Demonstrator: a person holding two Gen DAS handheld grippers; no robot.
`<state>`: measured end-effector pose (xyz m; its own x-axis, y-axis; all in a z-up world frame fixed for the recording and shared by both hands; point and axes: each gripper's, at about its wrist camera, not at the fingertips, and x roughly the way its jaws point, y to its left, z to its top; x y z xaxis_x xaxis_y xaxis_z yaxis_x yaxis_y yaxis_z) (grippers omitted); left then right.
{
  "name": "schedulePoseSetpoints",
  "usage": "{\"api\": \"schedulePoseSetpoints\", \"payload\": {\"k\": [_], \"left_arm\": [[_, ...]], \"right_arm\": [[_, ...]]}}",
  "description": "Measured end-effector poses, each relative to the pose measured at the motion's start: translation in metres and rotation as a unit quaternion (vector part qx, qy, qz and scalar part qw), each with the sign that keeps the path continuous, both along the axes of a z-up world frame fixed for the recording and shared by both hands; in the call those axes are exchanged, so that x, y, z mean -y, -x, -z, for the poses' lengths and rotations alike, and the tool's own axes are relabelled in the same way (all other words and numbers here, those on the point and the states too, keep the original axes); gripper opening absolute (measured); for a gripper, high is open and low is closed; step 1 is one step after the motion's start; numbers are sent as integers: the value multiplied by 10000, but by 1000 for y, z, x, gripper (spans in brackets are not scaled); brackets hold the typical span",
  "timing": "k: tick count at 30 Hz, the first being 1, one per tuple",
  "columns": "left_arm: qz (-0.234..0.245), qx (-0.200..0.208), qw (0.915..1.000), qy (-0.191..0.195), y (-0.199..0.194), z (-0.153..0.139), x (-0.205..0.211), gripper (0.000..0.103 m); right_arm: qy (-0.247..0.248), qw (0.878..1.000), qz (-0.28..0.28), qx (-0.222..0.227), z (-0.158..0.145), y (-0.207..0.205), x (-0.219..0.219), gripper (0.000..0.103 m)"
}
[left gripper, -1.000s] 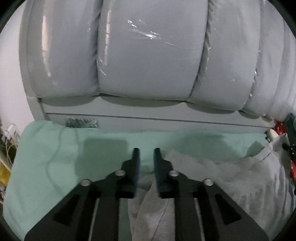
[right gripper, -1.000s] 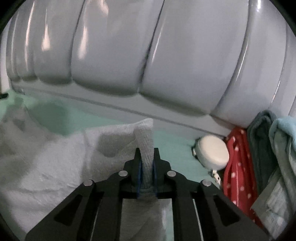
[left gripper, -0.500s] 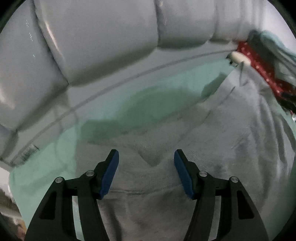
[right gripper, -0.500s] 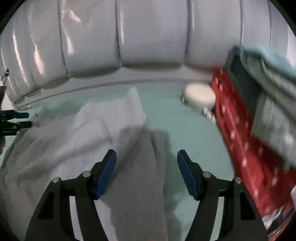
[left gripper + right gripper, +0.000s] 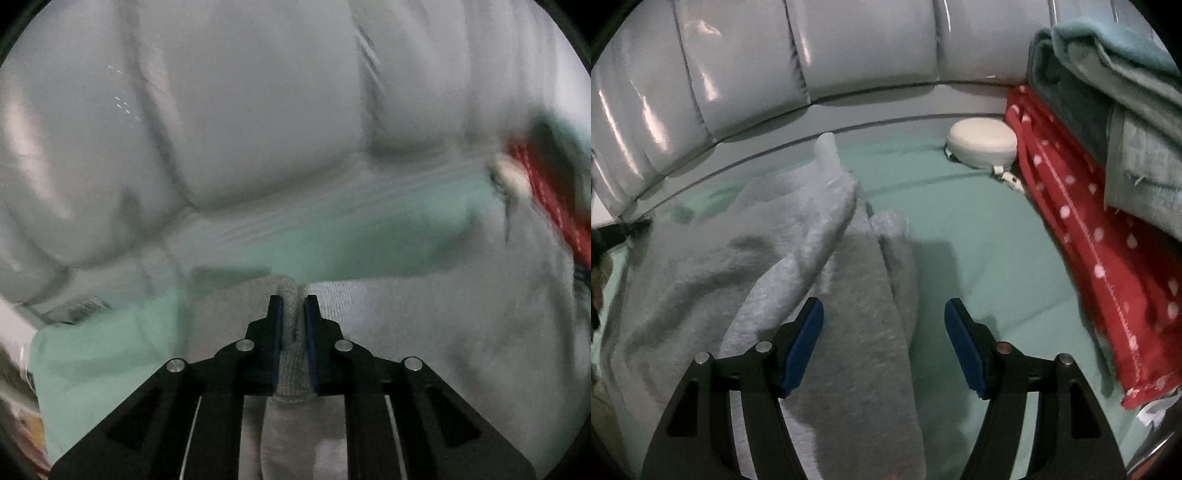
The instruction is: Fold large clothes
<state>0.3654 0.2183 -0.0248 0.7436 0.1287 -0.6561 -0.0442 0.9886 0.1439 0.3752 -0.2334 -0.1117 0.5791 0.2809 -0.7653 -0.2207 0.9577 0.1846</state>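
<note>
Left gripper (image 5: 293, 308) closed on bunched fold of grey garment (image 5: 424, 332); fabric ridge pinched between blue pads, poking just past tips. Rest of garment spread to right over green sheet (image 5: 351, 243), padded grey headboard (image 5: 258, 110) behind.

Right gripper (image 5: 883, 345) wide open, holding nothing. Grey garment (image 5: 857, 332) lay on green sheet (image 5: 979, 240) below and between fingers, nearer left finger (image 5: 803, 343); right finger (image 5: 964, 347) over bare sheet. Garment rumpled, extended leftward. White round case (image 5: 982, 142) near headboard (image 5: 868, 48), touching red polka-dot fabric (image 5: 1108, 266); folded towels (image 5: 1126, 103) stacked on top.
</note>
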Motion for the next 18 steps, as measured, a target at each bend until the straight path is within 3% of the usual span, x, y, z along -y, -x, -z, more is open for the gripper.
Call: {"api": "schedulePoseSetpoints", "payload": {"k": [1,4,6,7,9,13,18], "left_arm": [[-140,57,9996,234,-5,-6,-11,13],[-367,-692,9932,857,-27,16,-38,14],[-368,-783,9897,1138,-19,24,-47,28],[-379,-722,9897,1180,-7,23,-51,38],[-360,-690,9906,1124,20,19,-58,45],[-734,-836,9865,1200,109,27,-91,51],[-1250,-1204,9722,1571,198,59,-117,61]], "right_arm": [[24,10000,3,-33,2,-1,0,68],[-62,9999,63,-141,6,-5,4,68],[-58,9997,30,-248,10,-6,4,68],[-31,9996,-2,-285,12,-4,4,68],[37,9992,-79,-379,12,0,5,68],[57,9984,19,-554,9,16,21,68],[-287,9927,361,-1115,21,54,42,68]]}}
